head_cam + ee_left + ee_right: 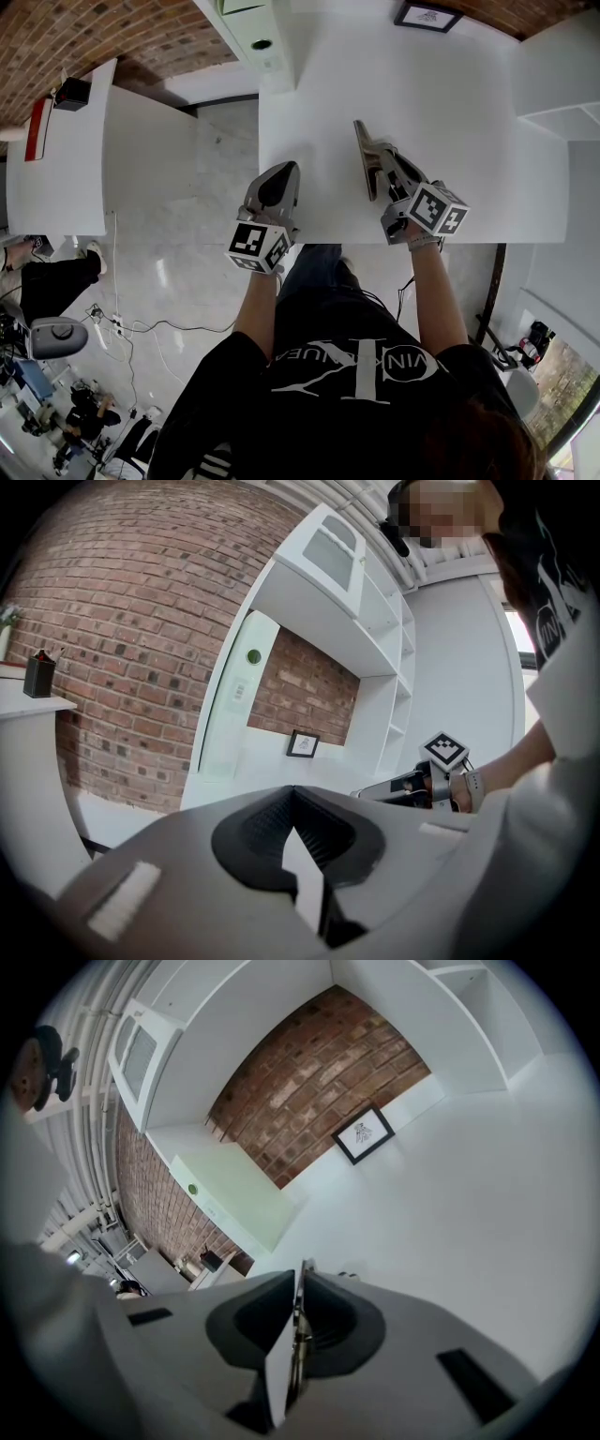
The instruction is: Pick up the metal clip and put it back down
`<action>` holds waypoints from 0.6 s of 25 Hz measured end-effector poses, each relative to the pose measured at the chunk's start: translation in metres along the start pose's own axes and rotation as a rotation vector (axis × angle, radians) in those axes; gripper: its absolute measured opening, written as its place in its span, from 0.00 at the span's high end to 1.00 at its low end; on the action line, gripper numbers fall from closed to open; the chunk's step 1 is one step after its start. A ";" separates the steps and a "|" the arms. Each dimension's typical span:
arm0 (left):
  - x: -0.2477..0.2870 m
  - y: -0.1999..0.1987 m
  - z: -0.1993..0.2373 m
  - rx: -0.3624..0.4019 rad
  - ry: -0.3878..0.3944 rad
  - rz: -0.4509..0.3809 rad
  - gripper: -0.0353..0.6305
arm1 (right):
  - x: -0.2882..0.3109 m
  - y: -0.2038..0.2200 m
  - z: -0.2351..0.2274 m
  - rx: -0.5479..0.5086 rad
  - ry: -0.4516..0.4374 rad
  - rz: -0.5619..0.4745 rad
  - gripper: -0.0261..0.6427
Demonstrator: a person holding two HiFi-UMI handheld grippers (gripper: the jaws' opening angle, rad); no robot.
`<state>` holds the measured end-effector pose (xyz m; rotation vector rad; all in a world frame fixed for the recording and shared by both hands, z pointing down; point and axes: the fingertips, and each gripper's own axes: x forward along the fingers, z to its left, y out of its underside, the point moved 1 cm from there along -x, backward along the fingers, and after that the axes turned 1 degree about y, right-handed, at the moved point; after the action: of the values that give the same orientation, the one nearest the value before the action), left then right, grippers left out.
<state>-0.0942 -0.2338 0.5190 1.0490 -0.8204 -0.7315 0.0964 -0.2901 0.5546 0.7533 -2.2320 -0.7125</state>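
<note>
Steel of the metal clip (296, 1344) is seen pinched edge-on between the nearly closed jaws of the right gripper (300, 1279), above the white table (469, 1194). Whether the clip touches the table cannot be told. The left gripper (293, 794) is closed on nothing at the table's near edge. For a clean put-down, the clip should be lowered until the table bears it, and only then should the jaws be parted.
</note>
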 end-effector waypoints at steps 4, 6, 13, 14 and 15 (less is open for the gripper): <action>0.000 0.001 -0.002 -0.003 0.001 0.001 0.96 | -0.001 -0.001 0.003 -0.015 -0.016 0.002 0.92; -0.001 0.000 -0.002 -0.005 0.002 0.000 0.96 | -0.001 -0.001 0.005 -0.034 -0.023 0.004 0.92; -0.006 0.004 -0.004 -0.011 -0.004 0.003 0.96 | -0.001 0.002 0.005 -0.053 -0.028 0.023 0.86; -0.007 0.004 -0.004 -0.012 -0.005 0.003 0.96 | -0.001 0.002 0.005 -0.049 -0.028 0.025 0.85; -0.008 0.005 -0.004 -0.012 -0.006 0.003 0.96 | -0.001 0.002 0.005 -0.042 -0.030 0.027 0.85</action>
<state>-0.0941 -0.2243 0.5205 1.0353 -0.8215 -0.7365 0.0932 -0.2862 0.5527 0.6945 -2.2429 -0.7595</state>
